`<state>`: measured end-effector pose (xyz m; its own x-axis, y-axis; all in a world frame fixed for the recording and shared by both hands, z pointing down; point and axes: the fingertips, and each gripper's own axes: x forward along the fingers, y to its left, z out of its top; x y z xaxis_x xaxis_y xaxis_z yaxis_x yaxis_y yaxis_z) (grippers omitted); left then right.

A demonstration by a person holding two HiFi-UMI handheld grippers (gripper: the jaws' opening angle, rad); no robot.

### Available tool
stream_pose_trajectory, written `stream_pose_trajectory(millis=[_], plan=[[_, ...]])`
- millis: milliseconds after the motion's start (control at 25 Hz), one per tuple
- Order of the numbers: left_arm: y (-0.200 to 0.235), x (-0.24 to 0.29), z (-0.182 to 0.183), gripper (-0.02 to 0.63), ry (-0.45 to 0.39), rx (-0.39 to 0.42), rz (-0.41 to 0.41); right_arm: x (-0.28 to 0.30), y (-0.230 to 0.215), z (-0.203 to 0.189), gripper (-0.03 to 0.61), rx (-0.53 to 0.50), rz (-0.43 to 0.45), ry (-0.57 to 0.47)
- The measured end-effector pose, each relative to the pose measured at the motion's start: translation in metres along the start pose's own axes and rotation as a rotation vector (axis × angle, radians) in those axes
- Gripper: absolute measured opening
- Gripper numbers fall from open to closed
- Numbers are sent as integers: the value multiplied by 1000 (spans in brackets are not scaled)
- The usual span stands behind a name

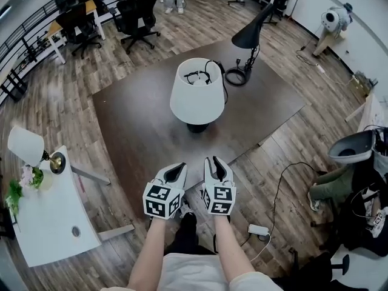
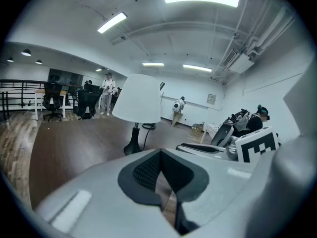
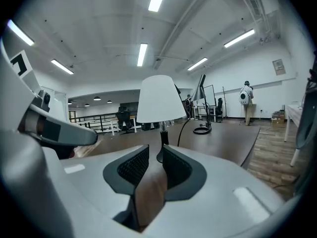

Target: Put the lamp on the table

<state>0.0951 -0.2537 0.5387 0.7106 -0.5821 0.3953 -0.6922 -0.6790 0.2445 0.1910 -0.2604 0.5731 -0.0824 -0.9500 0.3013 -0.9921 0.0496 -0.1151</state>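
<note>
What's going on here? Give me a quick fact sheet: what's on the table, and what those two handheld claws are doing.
Table lamp: white shade, black base, upright on the dark table
Desk lamp: black, at the table's far edge, cable coiled beside it
Left gripper: at the near corner, jaws together, empty
Right gripper: beside it, jaws apart, empty

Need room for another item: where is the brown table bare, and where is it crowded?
Bare: the left stretch of the table, between the white-shade lamp and the left edge; also the near strip in front of that lamp. Crowded: the far right corner, with the black desk lamp and a coiled cord.
</note>
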Motion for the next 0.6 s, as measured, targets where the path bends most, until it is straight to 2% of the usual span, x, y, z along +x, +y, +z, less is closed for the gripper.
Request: stream_pose_trajectory(millis=[240, 400, 600], plan=[[1, -2, -4, 0, 50, 19, -19, -18, -1, 2, 56, 74, -37, 15], [0, -14, 7, 0, 40, 12, -15, -29, 5, 4, 28, 99, -42, 28], [-15, -28, 15, 0, 22, 17, -9, -45, 11, 2, 27, 97, -24, 63]])
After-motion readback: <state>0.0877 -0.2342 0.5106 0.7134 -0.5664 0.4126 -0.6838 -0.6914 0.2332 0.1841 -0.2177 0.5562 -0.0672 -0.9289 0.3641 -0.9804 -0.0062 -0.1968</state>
